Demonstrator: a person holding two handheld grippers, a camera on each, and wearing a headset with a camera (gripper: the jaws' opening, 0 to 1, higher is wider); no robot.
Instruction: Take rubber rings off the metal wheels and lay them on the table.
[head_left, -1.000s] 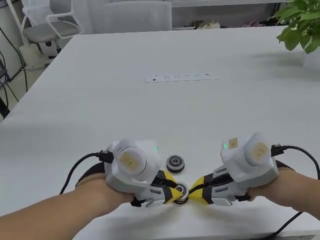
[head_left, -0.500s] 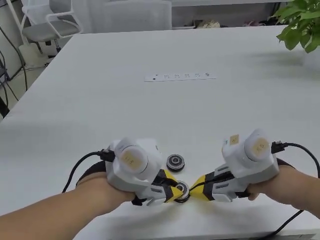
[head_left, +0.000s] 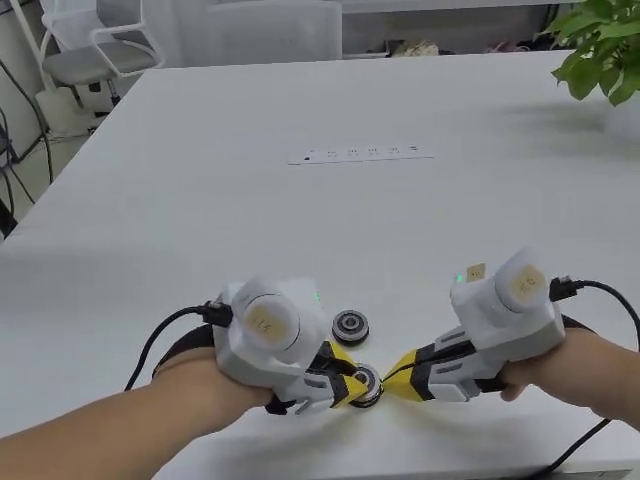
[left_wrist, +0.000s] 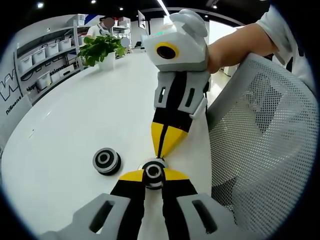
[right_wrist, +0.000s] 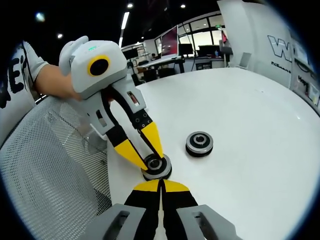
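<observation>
- Since a second ago my right gripper (head_left: 388, 378) has rolled. Its body has lifted and swung a little out to the right, while its tips have stayed at the wheel.
- Nearest me, by the front edge of the table (head_left: 200, 200), my left gripper (head_left: 350, 389) is clamped on a metal wheel (head_left: 363, 381), with one yellow tip on each side of it.
- The right gripper's jaws are pressed together, tips touching that wheel's rim from the opposite side. I cannot tell whether they have pinched its rubber.
- Just beyond lies a second wheel (head_left: 350, 323), flat on the table and apart from both grippers, with its black rubber ring (right_wrist: 199, 152) on it.
- Farther out sits a white power strip (head_left: 360, 154), and at the far right corner a green plant (head_left: 600, 50).
</observation>
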